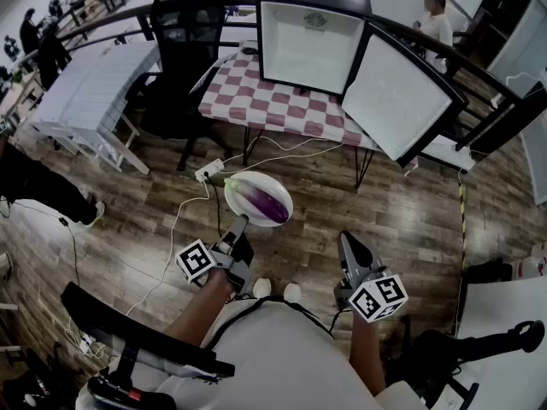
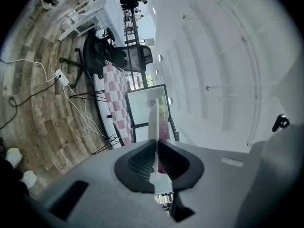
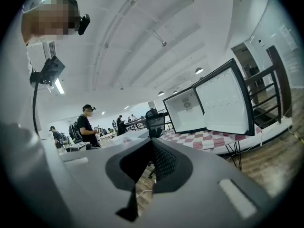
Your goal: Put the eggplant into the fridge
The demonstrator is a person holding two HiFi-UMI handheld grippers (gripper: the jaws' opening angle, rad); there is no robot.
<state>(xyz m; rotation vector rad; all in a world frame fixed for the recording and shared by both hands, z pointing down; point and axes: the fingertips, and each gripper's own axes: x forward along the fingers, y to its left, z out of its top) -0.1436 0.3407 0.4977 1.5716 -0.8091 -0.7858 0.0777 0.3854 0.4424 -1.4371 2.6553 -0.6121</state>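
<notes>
A purple eggplant [image 1: 263, 202] with a green stem end lies on a white plate [image 1: 232, 196], held out over the wooden floor. My left gripper [image 1: 240, 225] is shut on the plate's near rim. In the left gripper view the plate [image 2: 153, 122] shows edge-on between the jaws of that gripper [image 2: 155, 148], with the eggplant [image 2: 163, 122] against it. The small fridge [image 1: 312, 45] stands on the checkered table [image 1: 256, 101] ahead, its door [image 1: 395, 101] swung wide to the right and its white inside bare. My right gripper [image 1: 346, 239] hangs lower right, shut on nothing; the right gripper view has its jaws [image 3: 152, 144] together and the fridge [image 3: 185, 110] beyond.
A black office chair [image 1: 184, 49] stands left of the table. A power strip [image 1: 209, 171] and white cables lie on the floor below the plate. A white slatted table [image 1: 94, 84] stands at far left. A railing runs behind the fridge. People stand in the background [image 3: 85, 125].
</notes>
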